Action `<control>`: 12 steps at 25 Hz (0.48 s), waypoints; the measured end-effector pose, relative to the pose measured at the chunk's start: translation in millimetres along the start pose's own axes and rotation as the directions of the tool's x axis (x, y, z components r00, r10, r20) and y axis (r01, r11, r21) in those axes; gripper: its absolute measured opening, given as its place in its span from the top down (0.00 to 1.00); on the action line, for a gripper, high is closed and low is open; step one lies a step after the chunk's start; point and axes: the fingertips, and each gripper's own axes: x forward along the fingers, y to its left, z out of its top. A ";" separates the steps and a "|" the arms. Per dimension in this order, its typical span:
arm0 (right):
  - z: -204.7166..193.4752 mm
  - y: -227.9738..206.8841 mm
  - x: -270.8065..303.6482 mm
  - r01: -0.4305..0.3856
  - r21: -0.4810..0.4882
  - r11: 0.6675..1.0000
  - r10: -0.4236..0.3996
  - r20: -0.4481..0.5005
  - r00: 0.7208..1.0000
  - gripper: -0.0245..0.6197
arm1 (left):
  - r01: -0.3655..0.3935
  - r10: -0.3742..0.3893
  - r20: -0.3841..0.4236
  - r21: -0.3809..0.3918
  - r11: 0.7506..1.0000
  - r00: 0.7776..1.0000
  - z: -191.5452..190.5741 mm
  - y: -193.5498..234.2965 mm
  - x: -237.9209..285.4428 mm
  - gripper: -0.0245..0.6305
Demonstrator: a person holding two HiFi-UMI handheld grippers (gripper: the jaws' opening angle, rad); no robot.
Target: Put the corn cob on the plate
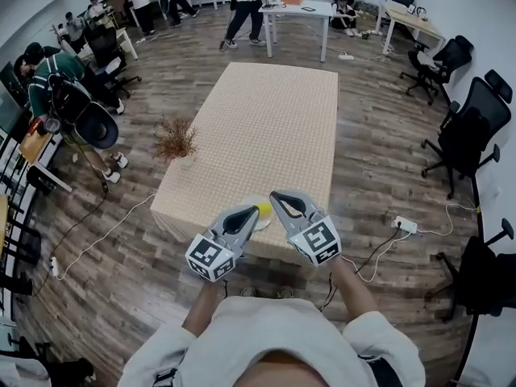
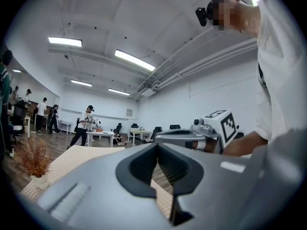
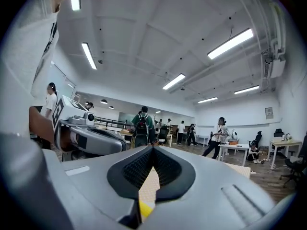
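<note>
item: corn cob (image 1: pixel 264 209) – yellow, lying on the white plate (image 1: pixel 264 222) at the near edge of the table (image 1: pixel 266 119); it seems to rest free, though the claws partly cover it.
left gripper (image 1: pixel 251 210): jaws together, nothing between them.
right gripper (image 1: pixel 276 195): jaws closed and empty – a yellow sliver, probably the cob, shows below them.
hazard: both tips hang just above the plate; a low swing could clip the round cob and roll it off plate and table.
</note>
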 end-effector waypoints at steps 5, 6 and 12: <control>-2.3 13.6 -5.8 0.008 0.044 0.999 -0.010 0.032 0.999 0.96 | 0.018 -0.019 -0.045 -0.020 1.000 0.999 -13.6 -7.1 -8.2 0.95; -4.5 15.6 -7.4 0.015 0.054 0.998 -0.017 0.032 0.999 0.96 | 0.021 -0.022 -0.049 -0.025 0.999 0.999 -16.4 -8.3 -9.6 0.95; -27.3 38.4 -16.9 0.066 0.147 0.987 -0.069 0.018 0.997 0.96 | 0.041 -0.043 -0.030 -0.070 0.997 0.999 -36.7 -13.9 -30.2 0.95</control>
